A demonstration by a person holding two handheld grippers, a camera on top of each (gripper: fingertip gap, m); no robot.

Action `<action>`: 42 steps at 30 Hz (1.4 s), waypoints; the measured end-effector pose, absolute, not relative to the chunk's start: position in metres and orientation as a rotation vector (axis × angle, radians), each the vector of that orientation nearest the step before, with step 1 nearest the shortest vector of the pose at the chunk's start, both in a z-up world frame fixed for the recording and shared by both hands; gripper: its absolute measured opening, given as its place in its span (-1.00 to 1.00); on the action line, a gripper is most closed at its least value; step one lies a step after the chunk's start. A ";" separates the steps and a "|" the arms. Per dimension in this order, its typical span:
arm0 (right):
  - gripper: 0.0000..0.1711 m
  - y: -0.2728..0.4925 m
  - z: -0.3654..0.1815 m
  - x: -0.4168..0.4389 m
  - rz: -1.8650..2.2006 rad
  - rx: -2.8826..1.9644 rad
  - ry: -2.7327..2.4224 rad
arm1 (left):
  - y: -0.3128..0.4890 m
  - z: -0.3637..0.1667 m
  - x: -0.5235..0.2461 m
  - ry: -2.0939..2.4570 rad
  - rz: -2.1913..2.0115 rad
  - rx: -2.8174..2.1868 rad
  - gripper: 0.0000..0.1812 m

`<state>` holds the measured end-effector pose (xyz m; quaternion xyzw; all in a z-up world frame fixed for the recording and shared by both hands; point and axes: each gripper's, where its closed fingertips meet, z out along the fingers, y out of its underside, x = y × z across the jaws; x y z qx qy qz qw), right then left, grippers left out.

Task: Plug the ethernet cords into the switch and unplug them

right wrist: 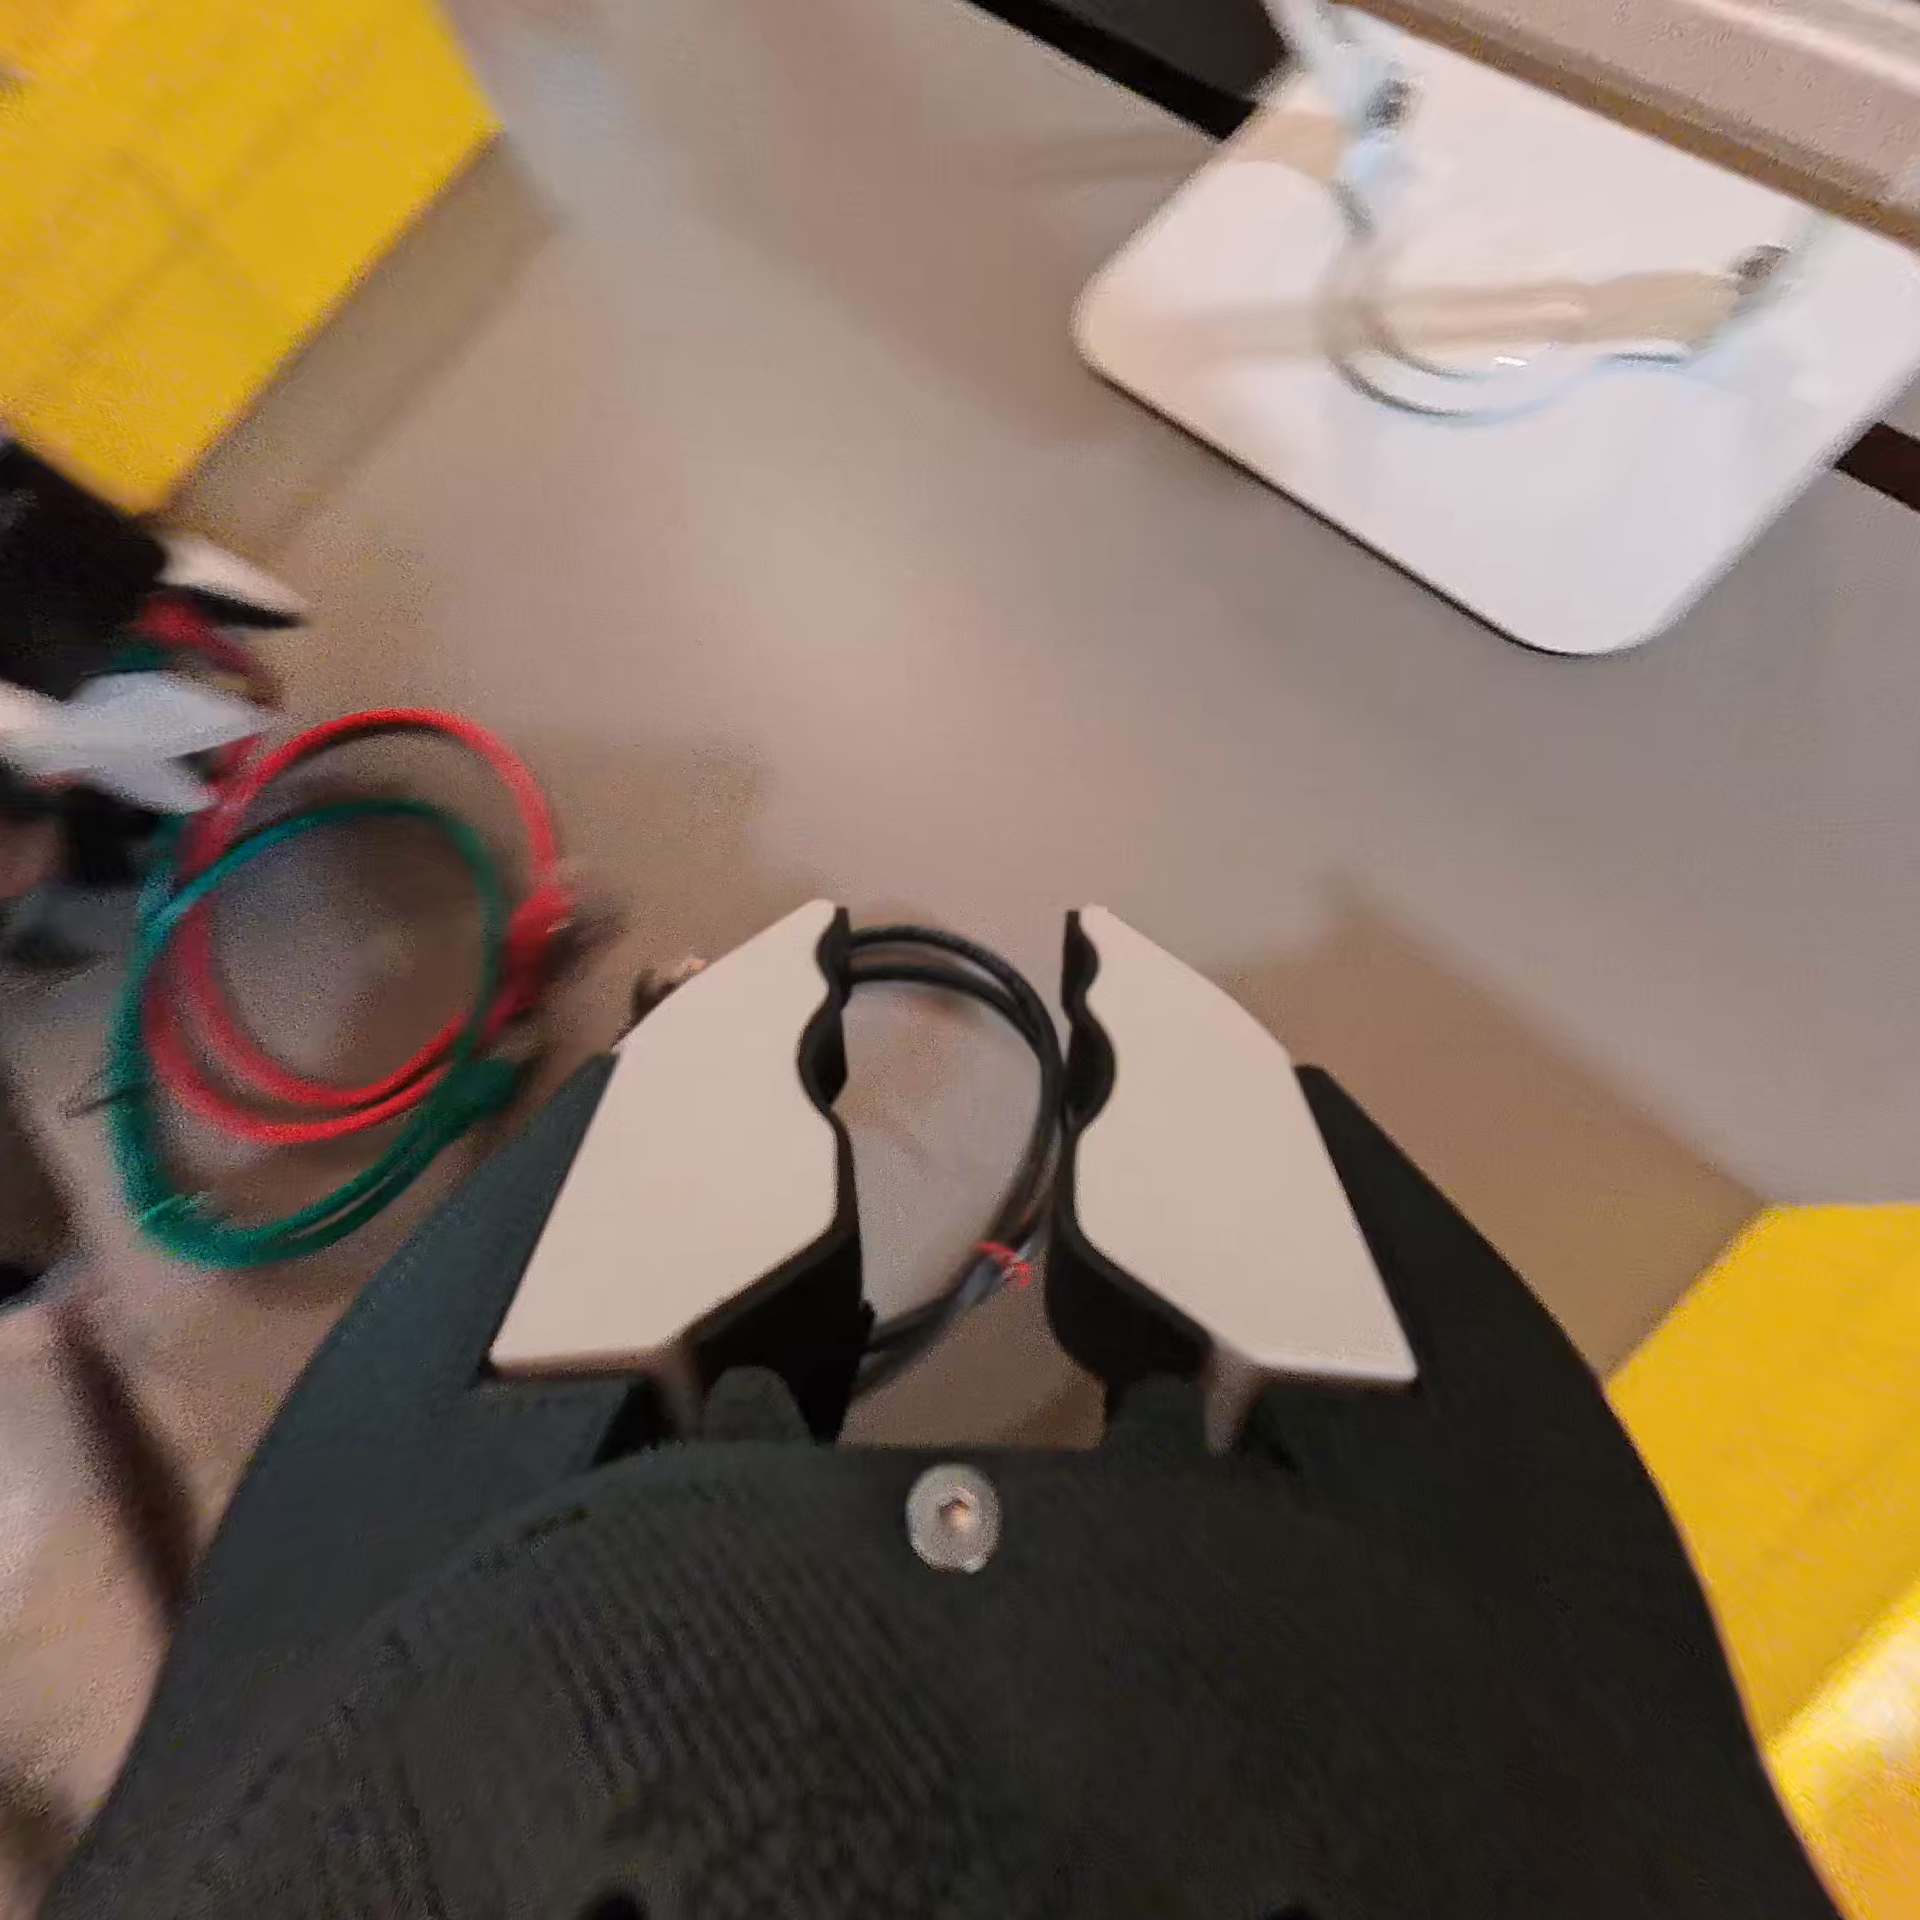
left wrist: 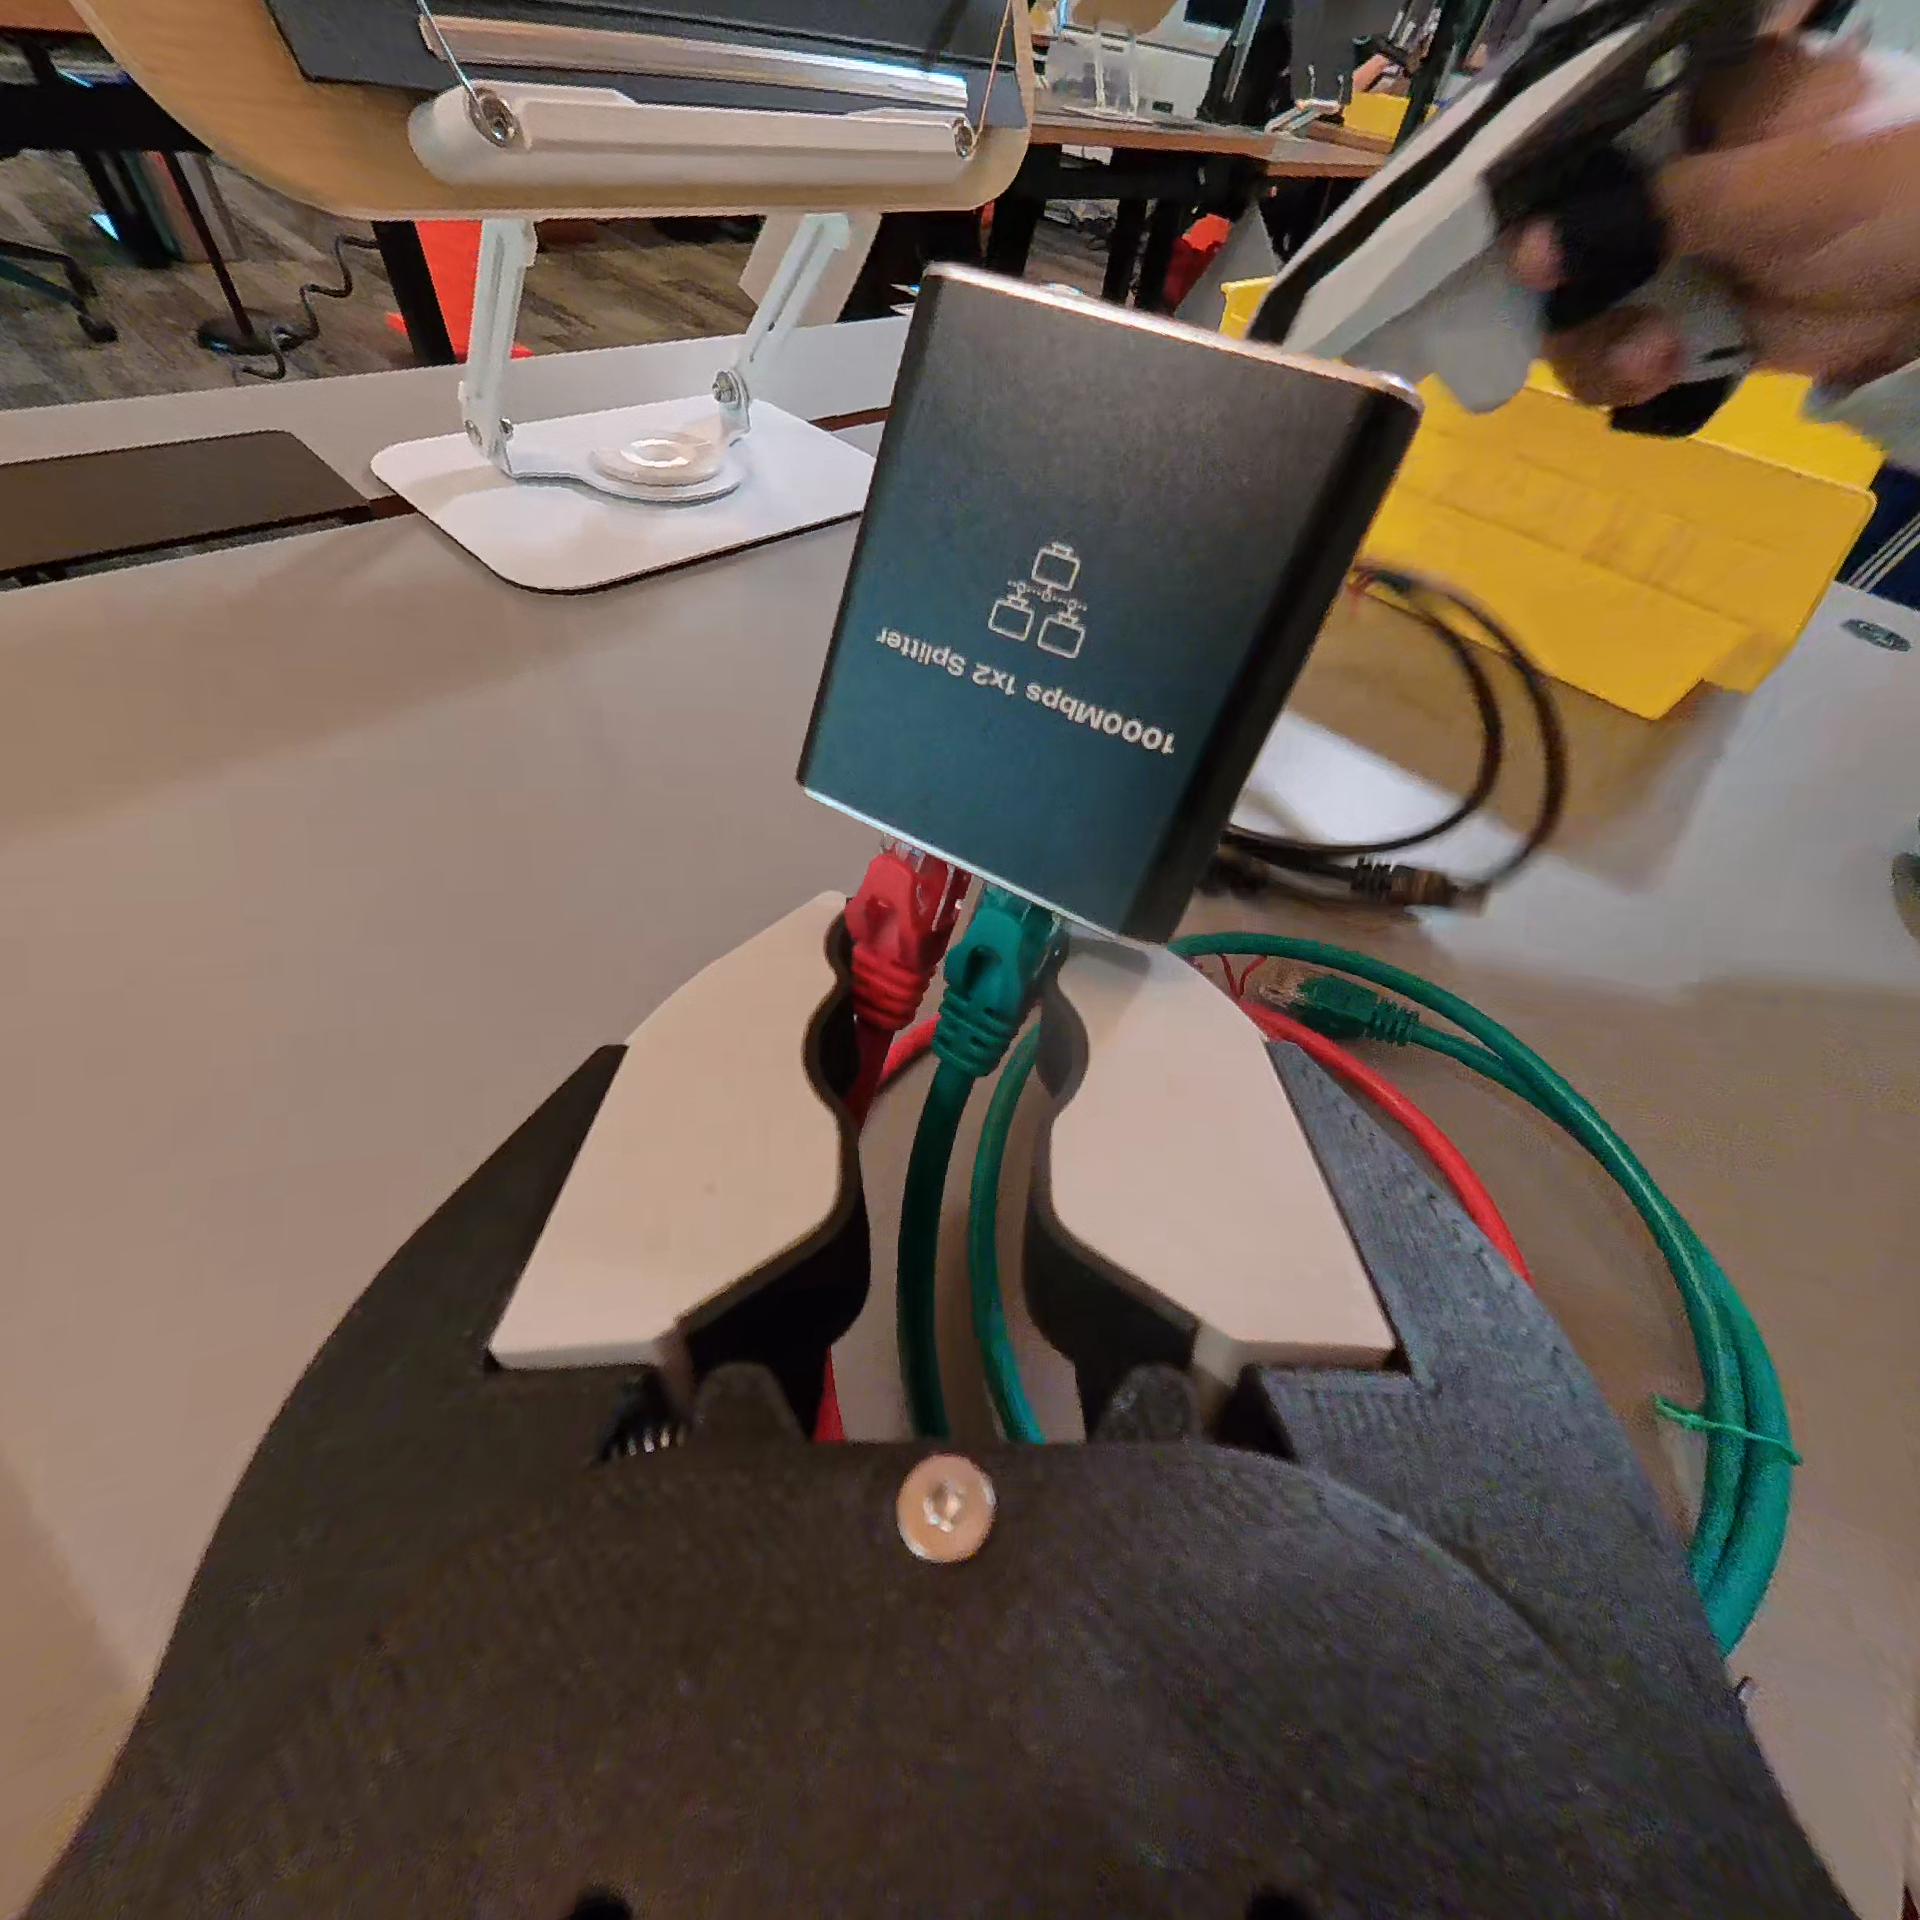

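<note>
Your left hand-held gripper (left wrist: 945, 935) pinched the red plug (left wrist: 896, 940) and green plug (left wrist: 987, 987), the switch (left wrist: 1091, 592) standing straight ahead off its tips, long axis in line. Your right hand-held gripper (right wrist: 951, 935) hung half-open, empty, farther off.

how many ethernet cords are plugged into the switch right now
2. The red cord and the green cord sit side by side in the near end of the switch, red on the left. Its far end is hidden.
</note>
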<state>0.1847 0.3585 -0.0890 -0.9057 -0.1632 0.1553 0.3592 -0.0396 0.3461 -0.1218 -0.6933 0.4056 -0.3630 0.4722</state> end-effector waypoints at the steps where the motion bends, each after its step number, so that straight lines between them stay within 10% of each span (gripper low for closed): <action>1: -0.58 0.365 -0.092 0.191 0.357 -2.316 -0.381 | 0.346 -0.122 -0.040 0.993 -0.888 -1.698 -0.66; 21: -0.75 0.299 -0.188 0.135 0.049 -2.250 -0.532 | 0.343 -0.130 -0.036 1.065 -0.855 -1.723 -0.66; 42: -0.88 0.241 -0.135 0.056 0.229 -1.891 -1.178 | 0.329 -0.148 -0.025 1.553 0.032 -1.238 -0.68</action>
